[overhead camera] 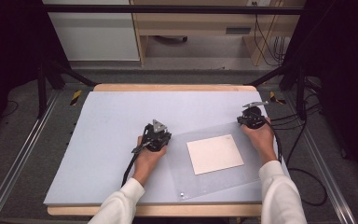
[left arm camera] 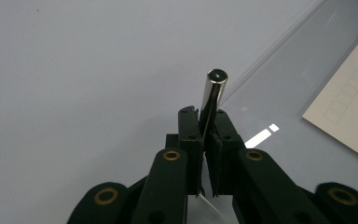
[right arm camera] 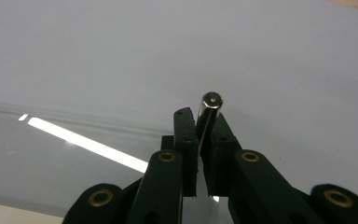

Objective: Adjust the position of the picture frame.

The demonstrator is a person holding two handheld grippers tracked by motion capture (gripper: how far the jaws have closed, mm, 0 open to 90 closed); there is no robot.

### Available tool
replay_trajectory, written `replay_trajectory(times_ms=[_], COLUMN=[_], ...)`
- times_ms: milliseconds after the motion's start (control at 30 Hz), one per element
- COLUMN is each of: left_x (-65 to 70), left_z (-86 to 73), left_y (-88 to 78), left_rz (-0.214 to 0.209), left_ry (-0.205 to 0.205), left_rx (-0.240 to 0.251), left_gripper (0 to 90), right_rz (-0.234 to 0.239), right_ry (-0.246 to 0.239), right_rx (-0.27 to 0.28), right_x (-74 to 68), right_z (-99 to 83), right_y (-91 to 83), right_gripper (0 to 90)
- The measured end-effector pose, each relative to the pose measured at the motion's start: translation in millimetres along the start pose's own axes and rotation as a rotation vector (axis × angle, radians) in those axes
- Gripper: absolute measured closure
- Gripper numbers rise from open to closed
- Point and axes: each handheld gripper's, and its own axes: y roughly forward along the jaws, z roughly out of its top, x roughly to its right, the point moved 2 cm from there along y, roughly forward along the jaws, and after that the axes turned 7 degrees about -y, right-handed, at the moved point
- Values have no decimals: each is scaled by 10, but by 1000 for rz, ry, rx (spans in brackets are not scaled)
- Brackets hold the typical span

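Tongs first: from the high view, your left tongs [overhead camera: 156, 135] sit at the left edge of the clear plastic sheet [overhead camera: 214, 179] on the table [overhead camera: 112, 121], your right tongs [overhead camera: 251, 116] sit at its far right corner, and a cream paper square [overhead camera: 214, 153] lies under the sheet between them. Looking along your left tongs [left arm camera: 206, 122], they are squeezed tight on a shiny metal pin [left arm camera: 213, 95] at the sheet's edge. Looking along your right tongs [right arm camera: 205, 125], they pinch another shiny metal pin [right arm camera: 209, 111] the same way.
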Motion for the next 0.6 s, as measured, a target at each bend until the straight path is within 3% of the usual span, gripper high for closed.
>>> replay_trajectory(times_ms=[300,600], left_x=[-54,-189], left_z=[185,315], left_y=[-231,-560], left_rz=[-36,-49], left_ry=[12,8], left_rx=[-14,-17], left_gripper=[832,830], right_rz=[-5,8], right_ry=[-21,-56], right_rx=[-16,-54], right_x=[-57,-247], right_z=[209,473], right_y=[-256,-537], right_gripper=[855,855])
